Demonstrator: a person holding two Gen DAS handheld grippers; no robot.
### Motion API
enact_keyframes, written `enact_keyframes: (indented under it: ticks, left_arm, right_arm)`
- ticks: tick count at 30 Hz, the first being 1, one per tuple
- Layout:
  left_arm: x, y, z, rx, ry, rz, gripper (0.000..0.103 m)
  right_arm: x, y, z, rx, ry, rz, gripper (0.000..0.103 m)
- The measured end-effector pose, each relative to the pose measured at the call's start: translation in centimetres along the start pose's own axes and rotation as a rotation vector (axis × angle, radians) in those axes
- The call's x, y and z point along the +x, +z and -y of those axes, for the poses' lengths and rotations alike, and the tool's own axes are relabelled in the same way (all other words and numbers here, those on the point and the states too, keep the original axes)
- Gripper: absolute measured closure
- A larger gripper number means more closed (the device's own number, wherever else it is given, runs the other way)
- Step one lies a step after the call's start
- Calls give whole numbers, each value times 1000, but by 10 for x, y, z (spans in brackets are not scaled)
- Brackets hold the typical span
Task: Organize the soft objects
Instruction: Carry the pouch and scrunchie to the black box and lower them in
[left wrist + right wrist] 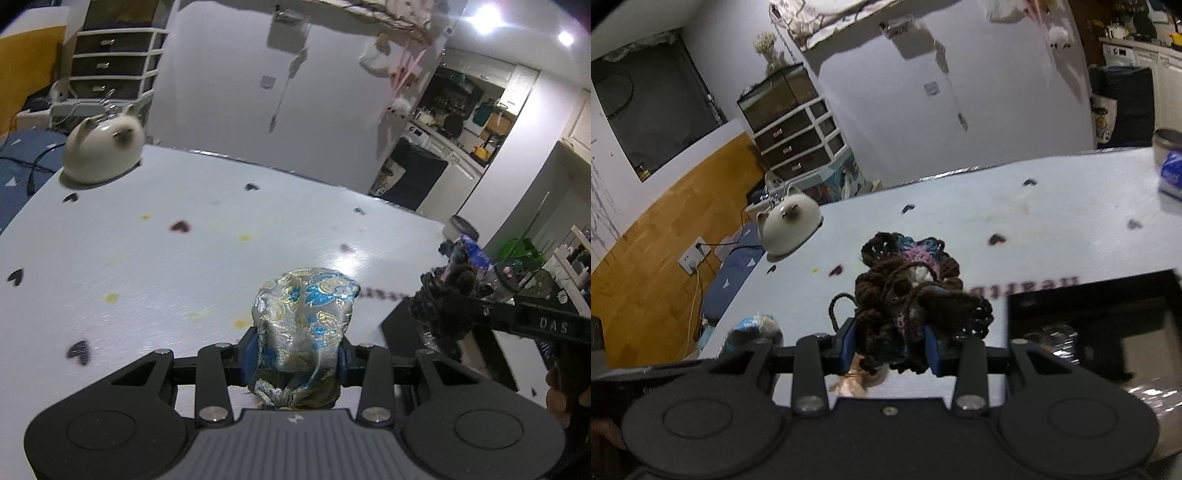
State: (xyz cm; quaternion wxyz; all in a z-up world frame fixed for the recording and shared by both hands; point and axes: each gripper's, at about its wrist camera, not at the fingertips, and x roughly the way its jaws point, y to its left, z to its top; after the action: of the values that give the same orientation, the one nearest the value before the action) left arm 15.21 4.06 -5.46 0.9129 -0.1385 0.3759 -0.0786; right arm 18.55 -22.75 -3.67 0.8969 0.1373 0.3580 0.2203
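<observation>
My left claw (297, 360) clamped on brocade pouch (304, 317), right claw (890, 349) on crochet bundle (916, 291), both clear of desk (147, 240) for carrying

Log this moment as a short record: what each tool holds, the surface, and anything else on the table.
left tool: shut on brocade pouch, silver with blue and gold flowers
right tool: shut on crochet piece, dark brown with purple and blue yarn
surface: white table with small heart marks
also on table: white cat-shaped item at the far left corner; black box by the right tool
</observation>
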Motion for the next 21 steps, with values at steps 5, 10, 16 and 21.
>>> enact_keyframes:
  ticks: [5,10,16,21]
  left_arm:
    - [8,1,43,11,-23,10,62]
    - [26,-2,88,28,-49,-4,62]
    - [48,-7,134,51,-85,-27,62]
    - [67,-13,162,46,-106,-40,62]
  right_arm:
    - [-29,6,31,-17,-20,15,64]
    - [-50,10,71,-41,-69,14,64]
    - [-66,12,112,-131,-125,-12,64]
    - [-63,11,134,-284,-181,-82,64]
